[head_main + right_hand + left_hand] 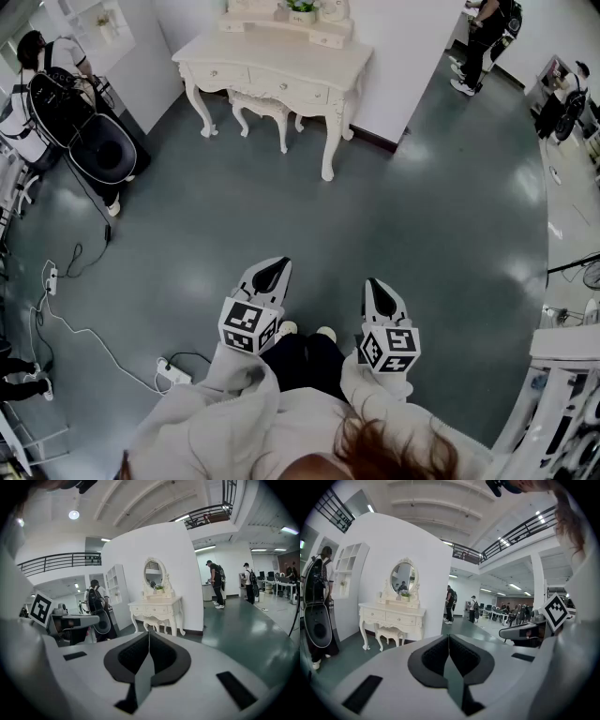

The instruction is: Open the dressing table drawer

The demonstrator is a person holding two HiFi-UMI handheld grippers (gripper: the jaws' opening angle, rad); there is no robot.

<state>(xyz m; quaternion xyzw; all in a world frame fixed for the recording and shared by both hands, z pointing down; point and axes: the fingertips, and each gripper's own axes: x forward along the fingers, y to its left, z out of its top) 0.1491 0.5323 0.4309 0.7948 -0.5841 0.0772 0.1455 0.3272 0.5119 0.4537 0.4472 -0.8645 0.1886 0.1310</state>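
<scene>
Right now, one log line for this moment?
dressing table: far ahead | drawers: closed | left gripper: shut, empty | right gripper: shut, empty

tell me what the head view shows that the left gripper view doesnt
Only the head view: the power strip and cables on the floor, the shoes of the person holding the grippers, and the open floor up to the table.

Only the left gripper view: the oval mirror, the balcony railing, and a straight look at the left gripper, its jaws shut on nothing.

Both: the dressing table with its drawers closed, the stool beneath it, and the right gripper.
</scene>
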